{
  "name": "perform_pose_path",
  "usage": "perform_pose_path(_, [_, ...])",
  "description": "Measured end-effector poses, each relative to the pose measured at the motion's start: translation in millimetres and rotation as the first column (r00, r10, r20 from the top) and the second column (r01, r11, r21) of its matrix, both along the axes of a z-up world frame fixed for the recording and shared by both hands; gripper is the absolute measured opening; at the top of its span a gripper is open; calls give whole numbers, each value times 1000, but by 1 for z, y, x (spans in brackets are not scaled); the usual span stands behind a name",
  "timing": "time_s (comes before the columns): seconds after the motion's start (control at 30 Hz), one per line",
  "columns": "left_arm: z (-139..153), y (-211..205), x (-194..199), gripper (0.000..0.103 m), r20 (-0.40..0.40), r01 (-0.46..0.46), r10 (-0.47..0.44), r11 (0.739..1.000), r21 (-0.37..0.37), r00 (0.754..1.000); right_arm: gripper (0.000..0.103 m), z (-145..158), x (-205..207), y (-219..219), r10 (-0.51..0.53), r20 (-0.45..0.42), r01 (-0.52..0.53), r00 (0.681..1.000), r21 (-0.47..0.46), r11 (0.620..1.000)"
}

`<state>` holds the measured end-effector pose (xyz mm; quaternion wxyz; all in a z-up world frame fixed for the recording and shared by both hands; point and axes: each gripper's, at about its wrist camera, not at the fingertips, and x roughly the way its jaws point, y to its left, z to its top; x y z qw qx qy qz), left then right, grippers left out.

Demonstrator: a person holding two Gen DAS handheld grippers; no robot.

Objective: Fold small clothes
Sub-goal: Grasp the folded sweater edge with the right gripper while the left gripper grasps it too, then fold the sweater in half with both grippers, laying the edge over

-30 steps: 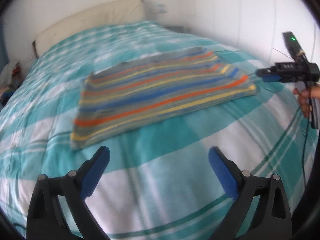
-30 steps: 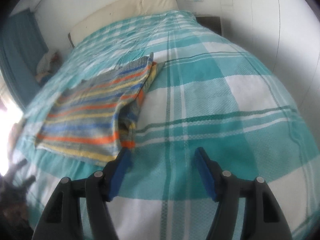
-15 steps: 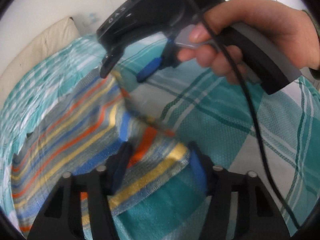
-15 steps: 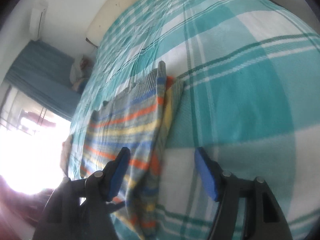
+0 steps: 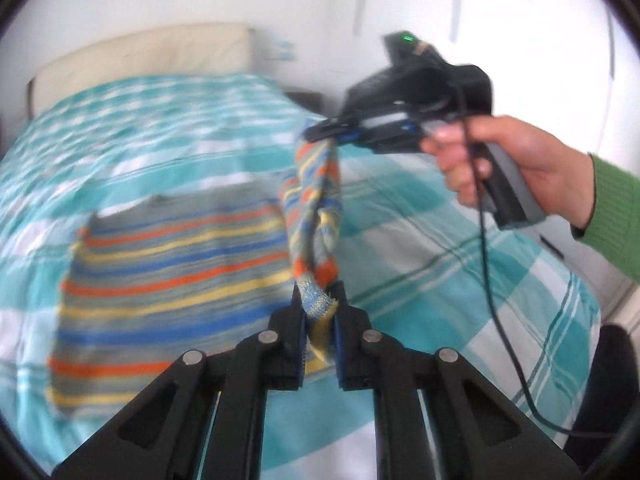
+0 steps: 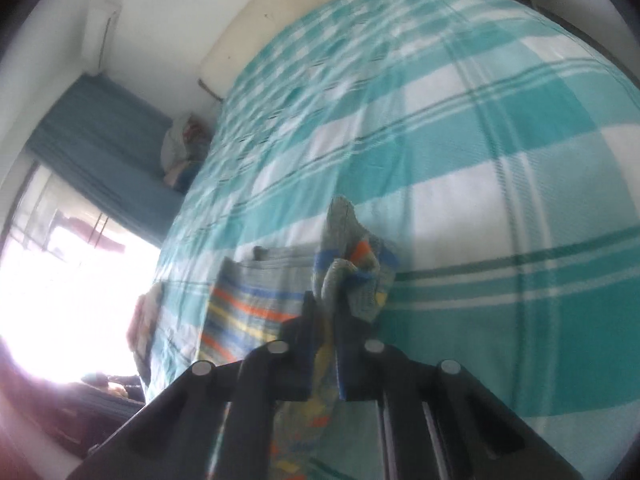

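Here both jaws pinch the striped garment (image 5: 176, 280), no writing legible.

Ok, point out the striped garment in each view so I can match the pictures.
Left wrist view: the striped garment lies left of centre on the bed, its right edge lifted between the left gripper and the right gripper.
Right wrist view: it sits low and centre, bunched in the right gripper.
Shared landmark: the cream headboard.

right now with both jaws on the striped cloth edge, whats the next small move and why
Probably carry the lifted edge across toward the far side: the left gripper and the right gripper each pinch the striped cloth, with the rest flat on the bed.
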<state>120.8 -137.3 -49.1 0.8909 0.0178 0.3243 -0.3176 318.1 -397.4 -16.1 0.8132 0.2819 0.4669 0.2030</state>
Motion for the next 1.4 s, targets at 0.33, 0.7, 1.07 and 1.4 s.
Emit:
perform_pose_path(0.33, [-35,121,41,9,-218,-312,290,948,-70,932,8,-8,51,207,228,5,-226,974,-86,970])
perform_pose_path(0.7, [-53,172,42,78,-300,-442,388,887,-134,871,39,-70,81,239,82,-51,-69,995,225,972])
perform_pose_path(1.07, [-73,185,74,71,-360,-500,461,866,-15,811,39,-31,-66,215,336,98,-302,937,-261,917])
perform_pose_path(1.4, [-58,194,61,84,-325,-495,448,866,-74,833,42,-33,-142,213,293,170,-201,941,-414,888])
